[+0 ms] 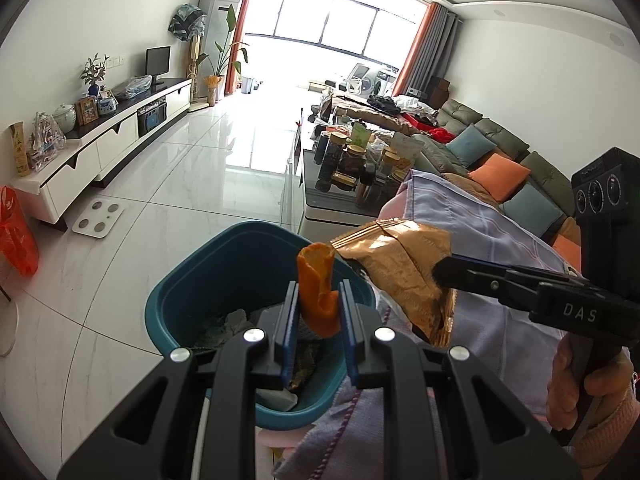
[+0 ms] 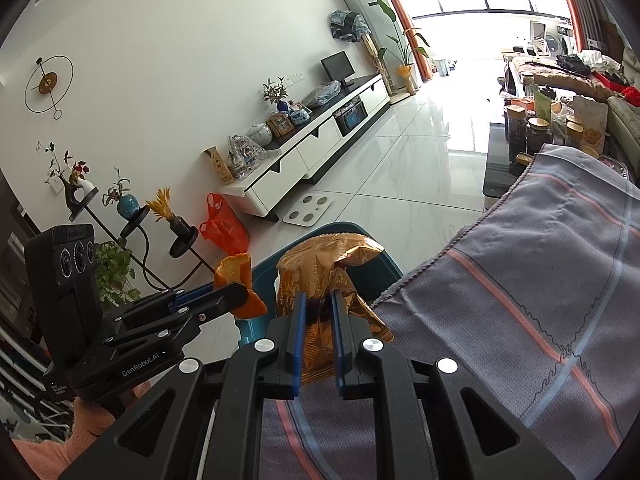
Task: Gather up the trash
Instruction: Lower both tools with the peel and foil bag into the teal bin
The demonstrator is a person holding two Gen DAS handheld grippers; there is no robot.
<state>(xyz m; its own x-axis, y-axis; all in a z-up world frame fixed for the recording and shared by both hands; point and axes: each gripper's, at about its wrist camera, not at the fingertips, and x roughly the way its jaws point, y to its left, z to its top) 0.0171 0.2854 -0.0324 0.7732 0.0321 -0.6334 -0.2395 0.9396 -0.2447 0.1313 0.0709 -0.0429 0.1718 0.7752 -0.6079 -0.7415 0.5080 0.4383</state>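
Pinching orange peel (image 1: 318,290) in left tool (image 1: 318,304), wrapper (image 2: 320,292) in right tool (image 2: 319,320); bin (image 1: 192,280) contents only left-view.

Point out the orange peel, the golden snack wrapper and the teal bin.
orange peel (image 1: 318,292), left wrist view, middle of the curled strip.
golden snack wrapper (image 2: 320,268), right wrist view, crumpled upper body.
teal bin (image 1: 240,256), left wrist view, inner far wall.

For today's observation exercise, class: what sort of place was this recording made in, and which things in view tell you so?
Most likely a home living room: a long sectional sofa with cushions, a low white TV cabinet carrying a small screen, and a cluttered coffee table.
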